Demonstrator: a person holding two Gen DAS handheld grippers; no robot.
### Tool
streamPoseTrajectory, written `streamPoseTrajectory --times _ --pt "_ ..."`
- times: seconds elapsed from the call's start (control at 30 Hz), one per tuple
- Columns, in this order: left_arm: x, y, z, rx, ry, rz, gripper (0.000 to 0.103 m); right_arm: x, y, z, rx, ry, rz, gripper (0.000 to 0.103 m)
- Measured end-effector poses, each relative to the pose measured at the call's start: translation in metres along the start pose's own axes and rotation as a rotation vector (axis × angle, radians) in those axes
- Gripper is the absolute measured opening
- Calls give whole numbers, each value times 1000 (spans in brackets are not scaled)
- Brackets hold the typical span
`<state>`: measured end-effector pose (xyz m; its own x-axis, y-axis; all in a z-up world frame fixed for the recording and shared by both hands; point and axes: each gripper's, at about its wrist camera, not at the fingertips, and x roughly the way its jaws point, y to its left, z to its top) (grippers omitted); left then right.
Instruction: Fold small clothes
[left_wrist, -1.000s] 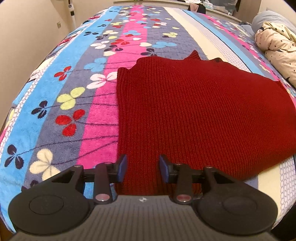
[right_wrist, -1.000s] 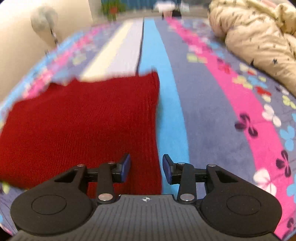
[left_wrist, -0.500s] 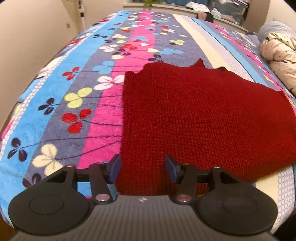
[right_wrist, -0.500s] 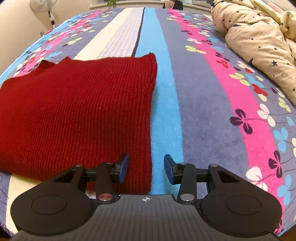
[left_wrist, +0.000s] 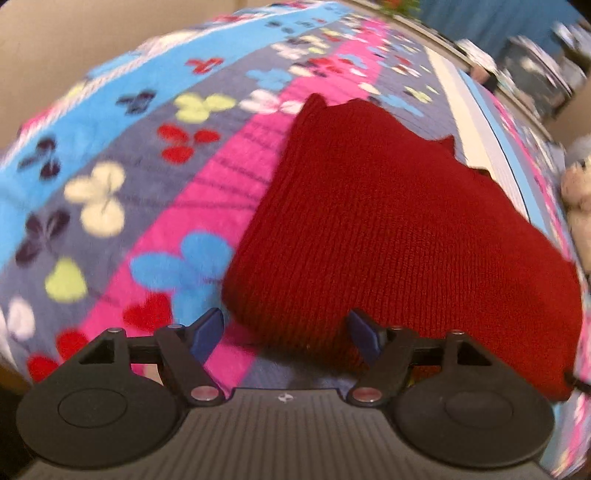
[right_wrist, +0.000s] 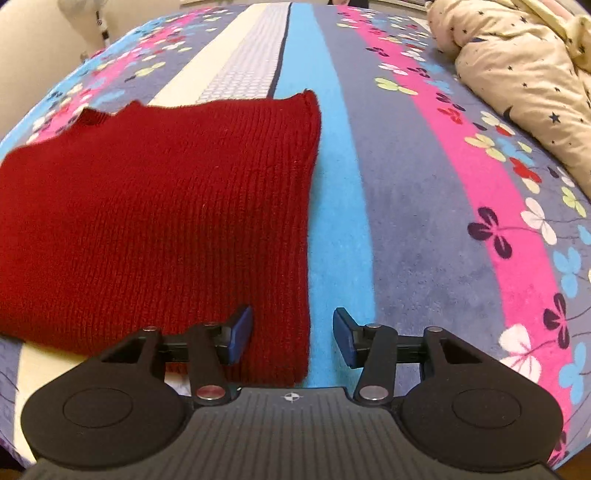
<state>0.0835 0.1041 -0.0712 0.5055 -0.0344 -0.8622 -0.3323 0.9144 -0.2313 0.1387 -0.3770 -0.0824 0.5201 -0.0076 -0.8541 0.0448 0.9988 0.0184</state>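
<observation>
The red sweater (left_wrist: 388, 229) lies flat on the bed w/ the flower blanket (left_wrist: 122, 177). It is folded into a block shape, w/ a bumpy far edge.

Left claw (left_wrist: 286, 332): its jaws have just been opening & now stand wide apart. The near left corner of the sweater sits between them, but the blue pads (left_wrist: 207, 330) don't press on it. The left pad is over the pink stripe, the right pad is over the red knit. This view is a bit blurry.

Right claw (right_wrist: 291, 338): its jaws have just been opening too, & they are apart now. The near right corner of the sweater (right_wrist: 155, 221) sits between them. The left pad is over the red knit, the right pad over the blue stripe. Can't see any pad squeezing the cloth.

A cream quilt w/ little stars (right_wrist: 524, 74) is bunched up at the far right of the bed, well apart from the sweater.
</observation>
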Motion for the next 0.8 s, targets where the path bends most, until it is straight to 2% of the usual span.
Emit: streamPoseTrajectory --times 0.1,0.2,0.3,0.4,0.43,0.47,0.5,0.53,0.6,0.7,0.8 --pt "4 11 -7 -146 52 -20 81 1 0 1 6 7 4 51" --pt "7 14 -7 -227 70 -43 80 2 -2 1 26 17 11 51" --pt "15 14 -2 -311 76 -105 79 4 -4 3 31 26 13 51" --pt "23 10 1 -385 73 -74 79 5 -3 4 25 31 13 51" --pt "23 7 1 -385 67 -55 75 5 -4 4 27 33 14 51" --pt "21 3 1 -376 57 -32 67 5 -4 4 30 35 17 51" --pt "15 -5 0 -346 21 -17 43 6 -5 5 33 37 20 51" --pt "11 -9 1 -315 -6 -12 25 5 -6 5 34 38 23 51" --pt "-1 -27 2 -253 -52 20 18 5 -7 5 34 37 28 51" --pt "-22 -65 6 -118 -148 90 16 1 -9 7 33 22 31 51" --pt "-49 -121 4 67 -283 72 15 -11 -19 11 70 -30 28 51"
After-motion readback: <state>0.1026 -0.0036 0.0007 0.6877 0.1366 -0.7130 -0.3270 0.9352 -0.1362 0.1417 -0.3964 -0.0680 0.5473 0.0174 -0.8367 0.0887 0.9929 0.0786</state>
